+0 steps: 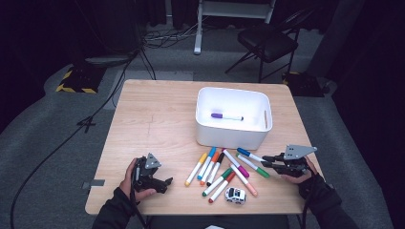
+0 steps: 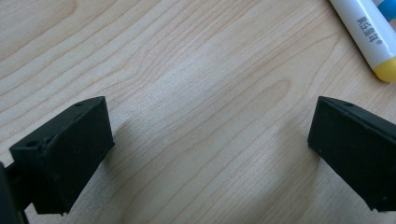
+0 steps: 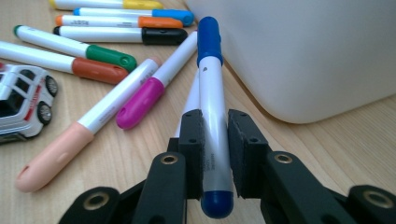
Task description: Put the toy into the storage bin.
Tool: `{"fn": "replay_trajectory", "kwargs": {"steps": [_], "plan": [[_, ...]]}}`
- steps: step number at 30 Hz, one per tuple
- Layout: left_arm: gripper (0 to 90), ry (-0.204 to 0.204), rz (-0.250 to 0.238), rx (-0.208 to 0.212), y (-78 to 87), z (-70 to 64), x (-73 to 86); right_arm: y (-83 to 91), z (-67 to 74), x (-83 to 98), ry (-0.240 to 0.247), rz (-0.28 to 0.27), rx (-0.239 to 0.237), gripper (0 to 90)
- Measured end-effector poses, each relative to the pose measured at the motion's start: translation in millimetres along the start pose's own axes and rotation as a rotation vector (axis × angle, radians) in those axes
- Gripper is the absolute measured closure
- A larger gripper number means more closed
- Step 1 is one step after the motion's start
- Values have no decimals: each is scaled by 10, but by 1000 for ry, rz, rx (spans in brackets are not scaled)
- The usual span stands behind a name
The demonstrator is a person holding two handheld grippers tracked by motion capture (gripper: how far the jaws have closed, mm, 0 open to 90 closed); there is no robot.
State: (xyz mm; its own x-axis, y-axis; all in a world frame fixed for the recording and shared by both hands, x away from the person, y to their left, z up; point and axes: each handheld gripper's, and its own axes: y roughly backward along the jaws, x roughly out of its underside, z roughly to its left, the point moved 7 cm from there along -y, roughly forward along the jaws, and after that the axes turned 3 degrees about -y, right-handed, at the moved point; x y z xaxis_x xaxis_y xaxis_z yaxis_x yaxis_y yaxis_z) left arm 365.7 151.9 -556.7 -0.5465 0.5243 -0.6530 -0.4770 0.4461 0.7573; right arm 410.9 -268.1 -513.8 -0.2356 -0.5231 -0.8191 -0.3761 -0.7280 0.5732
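Right tool (image 3: 215,154) clamped on the rear barrel of the blue-capped marker (image 3: 212,98), a light, rigid, slippery cylinder best held mid-barrel; left tool (image 2: 205,154) wide, holding nothing, at 9 o'clock on the counter (image 1: 153,114).

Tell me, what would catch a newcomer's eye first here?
Probably the fan of bright markers on the wooden table, just in front of a white bin holding one purple marker. The right gripper is shut on a blue marker beside the bin, while the left gripper rests open over bare wood. A small toy car sits by the near edge.
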Motion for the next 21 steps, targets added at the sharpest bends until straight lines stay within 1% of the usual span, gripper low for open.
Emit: {"fn": "replay_trajectory", "kwargs": {"steps": [2,3,4,5,6,8,9,11,12,13,14,15,17,18,21], "plan": [[2,0,0,0,0,0,0,26,20,-30,2,5,-7,769],[2,0,0,0,0,0,0,24,28,-53,5,-7,-11,769],[2,-1,1,0,0,1,0,30,32,-75,17,-11,-15,769],[2,0,0,0,0,0,0,38,40,-93,14,-13,-15,769],[2,0,1,0,0,0,0,47,44,-113,20,-16,-17,769],[2,0,0,0,0,0,0,74,61,-180,24,-34,-24,769],[2,0,0,0,0,0,0,74,61,-180,24,-34,-24,769],[2,0,1,0,0,0,0,106,73,-247,45,-48,-33,769],[2,0,0,0,0,0,0,120,80,-263,44,-45,-28,769],[2,0,0,0,0,0,0,124,84,-291,57,-55,-28,769],[2,-1,1,0,0,0,0,124,84,-291,57,-55,-28,769],[2,-1,1,0,0,0,0,155,99,-332,63,-58,-28,769],[2,0,1,0,0,0,0,172,112,-351,64,-57,-32,769],[2,0,1,0,0,0,0,205,128,-395,79,-67,-34,769],[2,-1,1,0,0,0,0,239,148,-435,88,-77,-36,769]]}}
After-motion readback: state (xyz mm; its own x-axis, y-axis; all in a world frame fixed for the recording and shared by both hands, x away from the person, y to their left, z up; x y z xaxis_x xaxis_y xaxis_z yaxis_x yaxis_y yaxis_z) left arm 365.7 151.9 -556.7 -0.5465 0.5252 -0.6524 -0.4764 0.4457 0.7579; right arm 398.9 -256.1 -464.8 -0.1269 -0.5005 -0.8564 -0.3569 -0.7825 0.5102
